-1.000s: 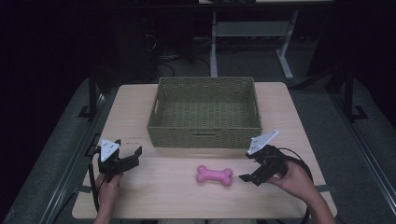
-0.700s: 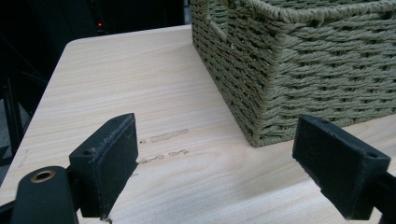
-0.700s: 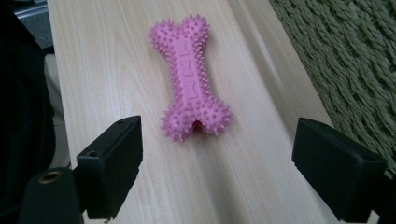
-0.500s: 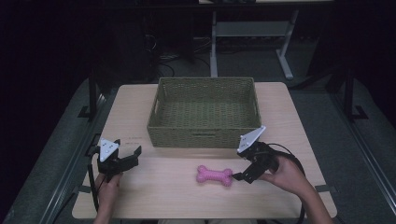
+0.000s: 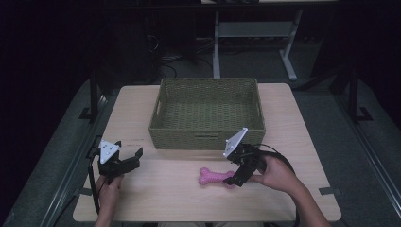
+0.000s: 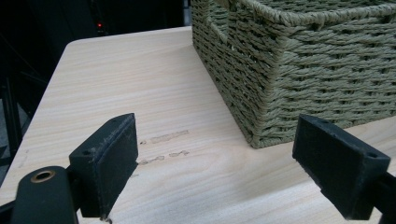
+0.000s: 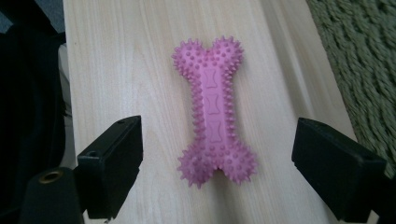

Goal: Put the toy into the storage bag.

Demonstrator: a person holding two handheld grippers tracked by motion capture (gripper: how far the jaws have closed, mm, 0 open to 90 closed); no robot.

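While one pink bone toy (image 5: 216, 176) lay near the one basket (image 5: 206, 115), right gripper (image 5: 235, 181) gaped astride it; left gripper (image 5: 128, 157) gaped, empty

Green woven basket (image 5: 208, 115) on light wood table (image 5: 142, 109), rear centre; metal desk frame (image 5: 255, 33) behind, dark floor.

Left gripper (image 5: 131, 158) held low at the near left, jaws wide apart, right gripper (image 5: 236, 179) angled down and leftward, jaws spread wide, both hands gripping from below
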